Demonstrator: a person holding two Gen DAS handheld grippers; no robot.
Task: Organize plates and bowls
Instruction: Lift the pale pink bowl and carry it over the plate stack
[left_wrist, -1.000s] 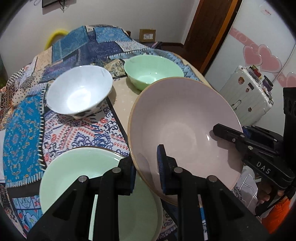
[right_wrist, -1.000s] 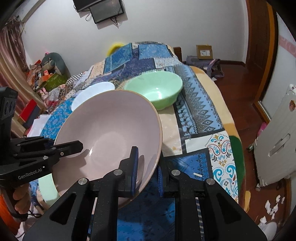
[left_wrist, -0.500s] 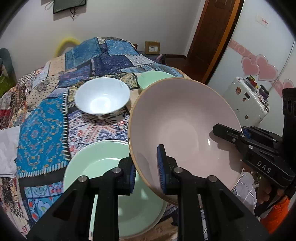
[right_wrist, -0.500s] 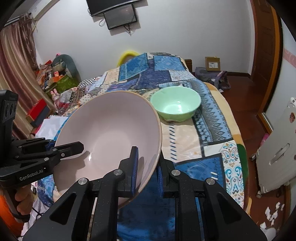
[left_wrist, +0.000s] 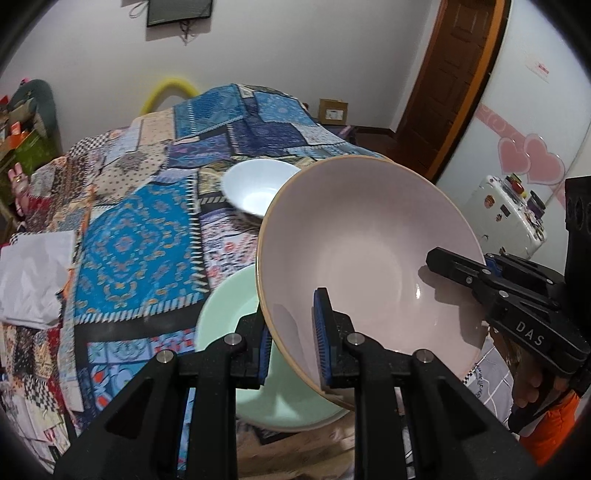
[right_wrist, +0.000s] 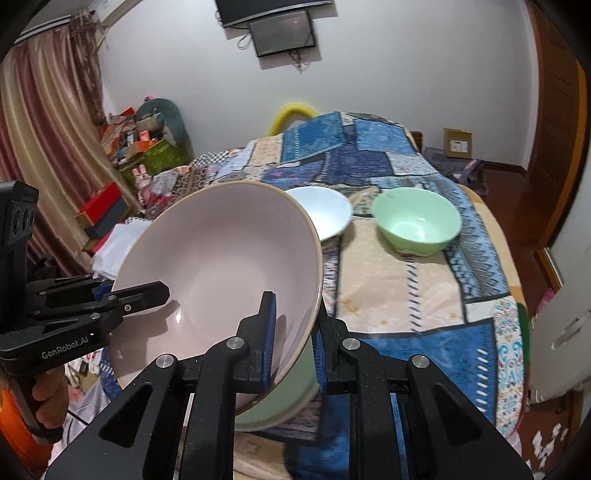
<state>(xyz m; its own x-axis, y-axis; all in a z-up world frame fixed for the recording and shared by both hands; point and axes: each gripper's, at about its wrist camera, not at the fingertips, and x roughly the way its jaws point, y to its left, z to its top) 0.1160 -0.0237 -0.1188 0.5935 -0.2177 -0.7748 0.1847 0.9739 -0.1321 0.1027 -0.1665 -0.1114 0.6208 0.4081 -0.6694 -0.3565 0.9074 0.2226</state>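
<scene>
Above the patchwork tablecloth (left_wrist: 140, 236) the pink plate (left_wrist: 369, 254) hangs over the green plate (left_wrist: 229, 317), tilted, hollow facing the cameras, round with no long axis. Level it, then lower evenly. Left gripper (left_wrist: 291, 339) and right gripper (right_wrist: 293, 339) each pinch opposite rims.
</scene>
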